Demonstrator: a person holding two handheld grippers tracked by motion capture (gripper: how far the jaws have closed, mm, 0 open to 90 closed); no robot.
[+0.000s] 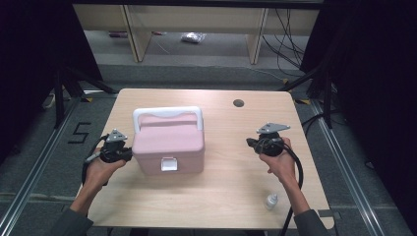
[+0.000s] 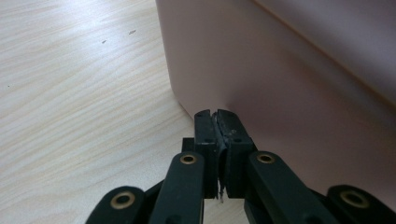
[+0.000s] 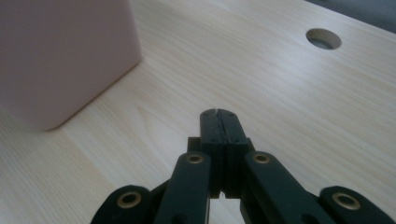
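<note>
My left gripper (image 1: 123, 153) has its fingers pressed together against the left wall of the pink lidded box (image 1: 168, 142), mid-surface (image 1: 221, 196). My right gripper (image 1: 252, 142), fingers also together, hovers well apart. Pushing one-sided could slide the box askew.

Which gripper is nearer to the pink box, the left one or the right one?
Left. The left gripper, jaws shut, is right at the side wall of the pink box. The right gripper, also shut, is well apart from the box, over bare table.
</note>
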